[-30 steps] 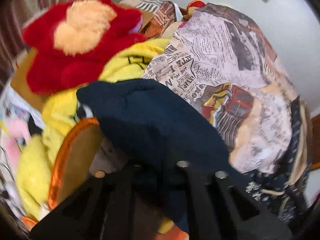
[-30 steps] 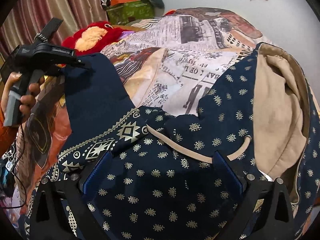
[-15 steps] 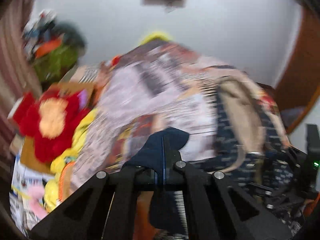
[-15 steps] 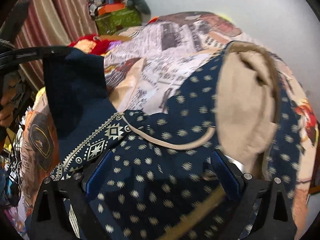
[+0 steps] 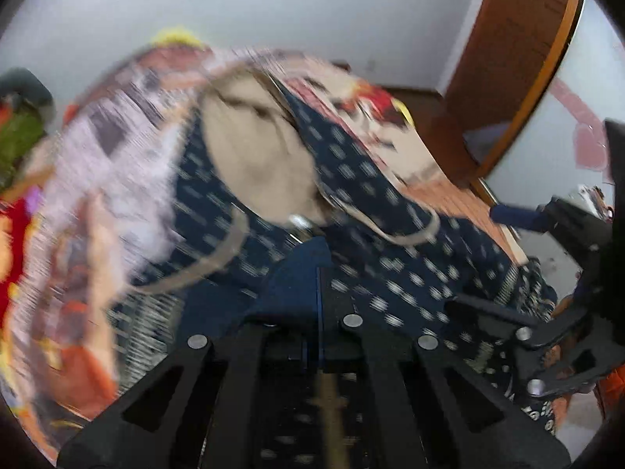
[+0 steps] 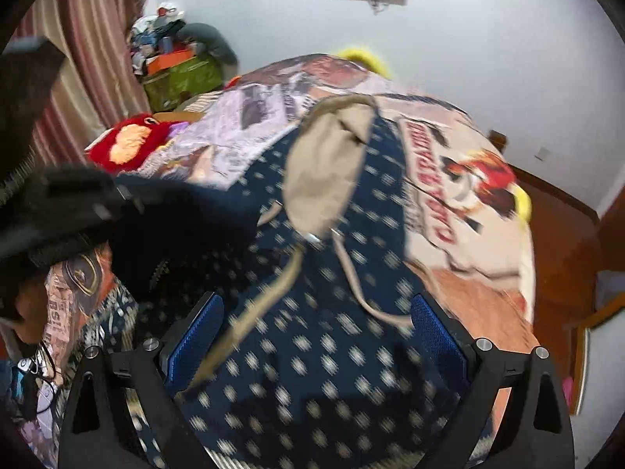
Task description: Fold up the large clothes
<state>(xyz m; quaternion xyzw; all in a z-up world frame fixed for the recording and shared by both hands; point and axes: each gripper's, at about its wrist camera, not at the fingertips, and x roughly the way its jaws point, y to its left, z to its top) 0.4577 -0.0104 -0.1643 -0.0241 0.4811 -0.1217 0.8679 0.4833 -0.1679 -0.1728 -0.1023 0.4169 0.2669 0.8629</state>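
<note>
— Since a second ago the left gripper [image 5: 318,269] has swung off the red plush toy [image 6: 129,144] side and over the middle of the bed [image 6: 468,203], dragging the plain navy fabric with it.

— And its jaws?

— Pressed together on a fold of that navy cloth; the fabric peaks up between them in the left wrist view, which is badly blurred.

— Where does the garment lie?

— The hoodie [image 6: 332,312], navy with pale dots, is spread over the newspaper-print bedspread [image 6: 250,125]. Its hood, tan-lined [image 5: 258,164], points toward the far wall, and the tan drawstrings [image 6: 351,277] trail down the front toward the camera.

— What about the right gripper [image 6: 316,336]?

— Its blue-padded fingers [image 6: 437,340] stand wide apart, with the dotted fabric bunched in the gap and running under them. Whether the pads press on the cloth I cannot tell.

— Does each gripper show in the other's view?

— Yes. The left one is a dark blurred mass at the left edge of the right wrist view, with navy cloth hanging from it; the right one sits at the right edge of the left wrist view.

— Anything else in the room?

— A striped curtain [image 6: 90,78], a green box [image 6: 183,78] piled with clutter, and a wooden door [image 5: 515,51].
</note>
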